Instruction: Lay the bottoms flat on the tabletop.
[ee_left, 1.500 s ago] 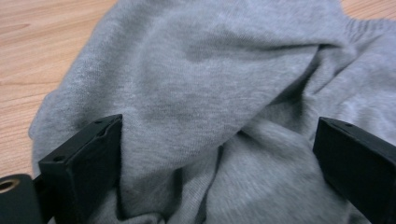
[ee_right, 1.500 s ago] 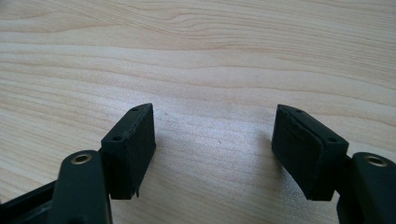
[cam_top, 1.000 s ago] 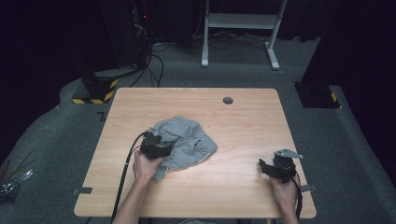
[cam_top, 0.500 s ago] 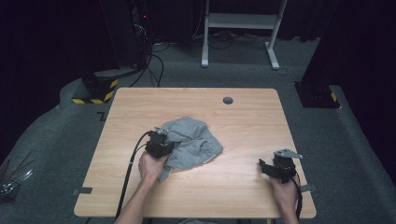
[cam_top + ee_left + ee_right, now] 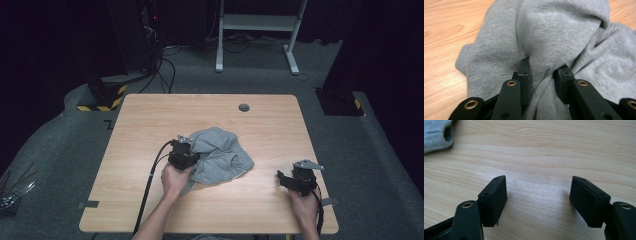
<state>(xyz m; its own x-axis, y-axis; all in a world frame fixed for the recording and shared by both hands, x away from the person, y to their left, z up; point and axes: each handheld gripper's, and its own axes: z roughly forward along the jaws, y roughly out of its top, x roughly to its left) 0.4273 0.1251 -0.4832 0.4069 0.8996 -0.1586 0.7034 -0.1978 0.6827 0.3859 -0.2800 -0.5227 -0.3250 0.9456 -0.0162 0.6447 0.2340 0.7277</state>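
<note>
A crumpled grey cloth (image 5: pixel 220 155) lies near the middle of the wooden table (image 5: pixel 150 120). My left gripper (image 5: pixel 184 152) sits at the cloth's left edge, shut on a bunched fold of it. In the left gripper view the grey cloth (image 5: pixel 554 37) is pinched between the two black jaws, with the left gripper (image 5: pixel 541 72) closed on the fabric. My right gripper (image 5: pixel 286 179) rests near the table's front right, apart from the cloth. In the right gripper view that right gripper (image 5: pixel 539 188) stands open over bare wood, and a corner of the cloth (image 5: pixel 437 133) shows at the top left.
A small dark round hole (image 5: pixel 244 107) sits near the table's far edge. A black cable (image 5: pixel 150 185) trails from the left gripper toward the front edge. Beyond the table are a white frame (image 5: pixel 257 30) and yellow-black striped blocks (image 5: pixel 102 97) on the grey floor.
My left gripper has moved right and a little away from the front edge, dragging the grey cloth with it. The right gripper has stayed where it was.
</note>
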